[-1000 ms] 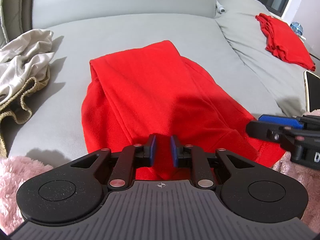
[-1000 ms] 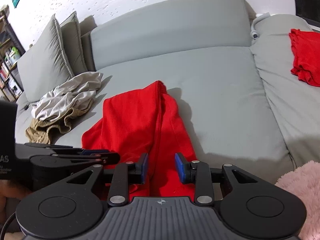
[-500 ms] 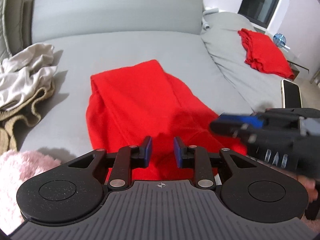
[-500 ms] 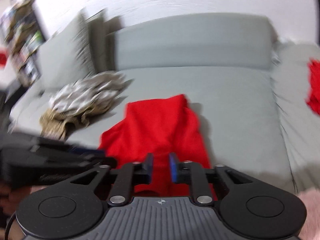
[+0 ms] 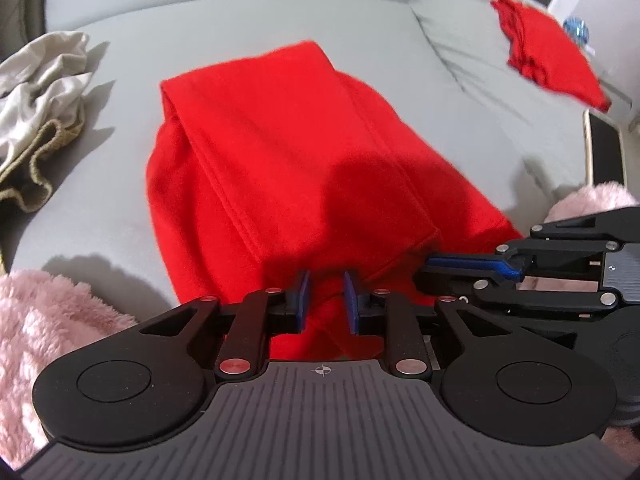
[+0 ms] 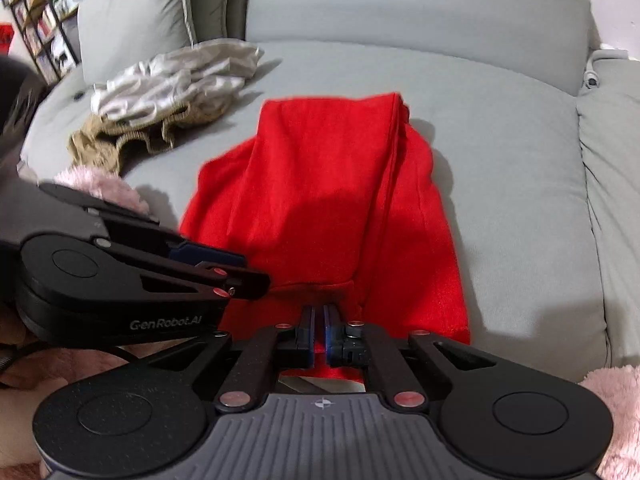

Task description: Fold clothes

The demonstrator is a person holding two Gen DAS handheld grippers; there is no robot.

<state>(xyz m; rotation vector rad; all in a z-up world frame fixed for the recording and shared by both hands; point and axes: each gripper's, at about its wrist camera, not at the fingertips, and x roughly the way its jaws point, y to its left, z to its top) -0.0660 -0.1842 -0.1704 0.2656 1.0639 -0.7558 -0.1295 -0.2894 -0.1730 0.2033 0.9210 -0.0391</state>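
The near hem of the red garment [image 5: 288, 152] disappears at 6 o'clock behind the left gripper [image 5: 324, 300], so how far it hangs toward the viewer cannot be told. At 3 o'clock the dark phone [image 5: 606, 152] is half cut off. At 10 o'clock in the right wrist view, the shelf [image 6: 44, 28] contents are blurred beyond reading.

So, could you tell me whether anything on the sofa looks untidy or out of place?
Yes: a crumpled heap of pale and tan clothes lies unfolded near the cushion, left of the folded red garment. A phone sits on the sofa among the laundry.
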